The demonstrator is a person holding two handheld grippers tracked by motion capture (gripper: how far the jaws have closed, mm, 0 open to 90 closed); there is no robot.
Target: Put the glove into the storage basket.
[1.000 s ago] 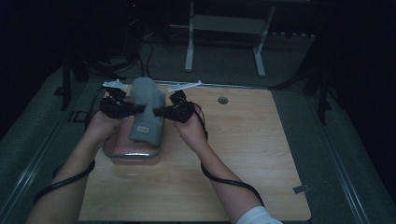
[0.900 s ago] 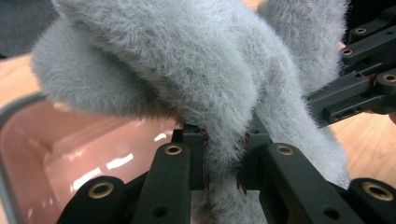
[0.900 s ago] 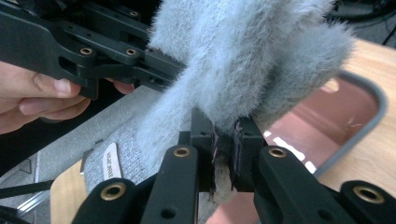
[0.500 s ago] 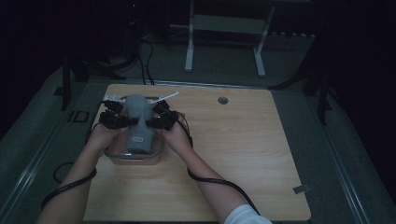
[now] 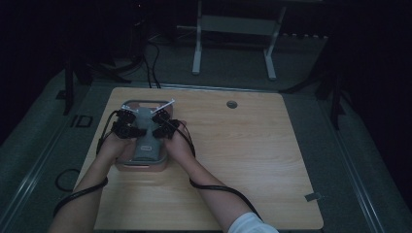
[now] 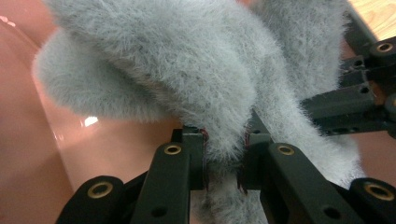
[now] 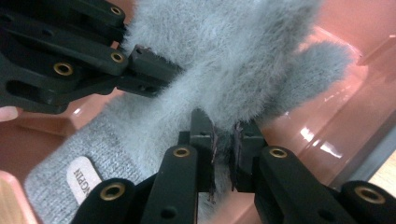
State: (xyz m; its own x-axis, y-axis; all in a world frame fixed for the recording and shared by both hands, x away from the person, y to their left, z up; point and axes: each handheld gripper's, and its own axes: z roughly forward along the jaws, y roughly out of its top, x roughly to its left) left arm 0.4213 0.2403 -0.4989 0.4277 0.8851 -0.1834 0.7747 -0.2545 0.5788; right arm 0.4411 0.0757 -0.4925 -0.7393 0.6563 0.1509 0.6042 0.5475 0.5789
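While a second ago it was held above the table, the grey glove [image 5: 145,141] is now settling into the pink tray [image 5: 127,165] at left of frame, left gripper [image 6: 224,158] and right gripper [image 7: 223,149] both pinching its fur, release likely next.

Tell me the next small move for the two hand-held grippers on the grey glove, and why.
Probably open both and let go. The left hand-held gripper and the right hand-held gripper each pinch a fold of the fuzzy grey glove, which already appears to lie inside the pink tray, its knit cuff down on the tray floor. Nothing seems left to carry.
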